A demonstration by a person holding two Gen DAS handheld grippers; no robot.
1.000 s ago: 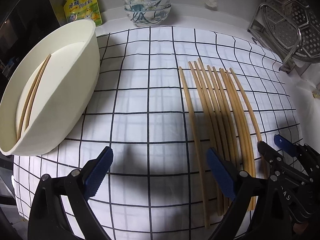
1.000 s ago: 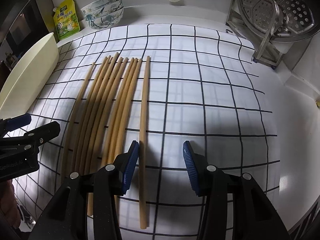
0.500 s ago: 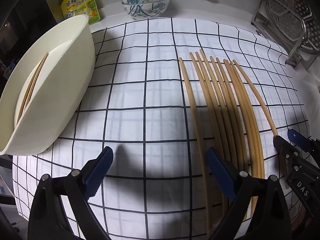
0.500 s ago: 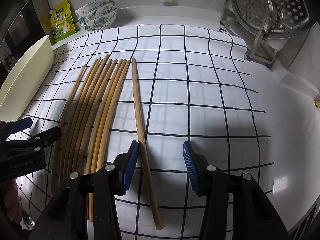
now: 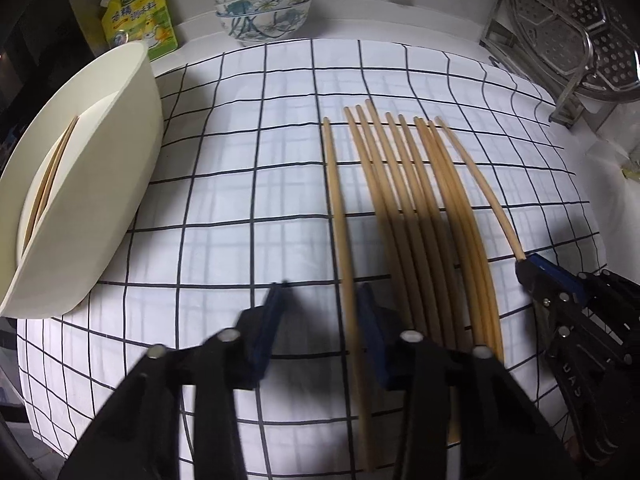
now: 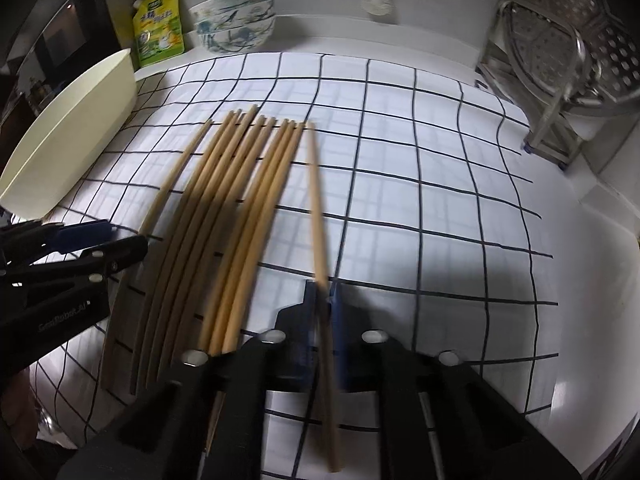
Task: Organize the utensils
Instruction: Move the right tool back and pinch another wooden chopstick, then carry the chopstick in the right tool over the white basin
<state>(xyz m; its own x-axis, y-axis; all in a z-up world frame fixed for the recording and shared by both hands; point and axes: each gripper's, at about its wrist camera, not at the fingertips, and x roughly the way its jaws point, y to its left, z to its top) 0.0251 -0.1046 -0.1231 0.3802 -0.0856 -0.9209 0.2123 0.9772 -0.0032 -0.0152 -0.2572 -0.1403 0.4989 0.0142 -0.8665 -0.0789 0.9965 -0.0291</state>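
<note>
Right hand-held gripper [image 6: 322,300] is clamped on the rightmost chopstick [image 6: 316,200]. Left hand-held gripper [image 5: 320,300] is closing, pads not yet pressing the leftmost chopstick [image 5: 336,208] between its jaws. Remaining chopsticks [image 5: 416,208] lie on the checked tabletop [image 5: 240,184]; cream bowl [image 5: 120,168] far left.

Matt pale wood in the chopsticks [image 6: 256,208]; soft woven cloth [image 6: 420,208], white with black grid; smooth matt cream plastic tray [image 5: 100,200]; glossy glazed ceramic bowls [image 5: 262,8]; shiny perforated steel rack [image 6: 568,60]; glossy yellow pouch [image 5: 138,16].
</note>
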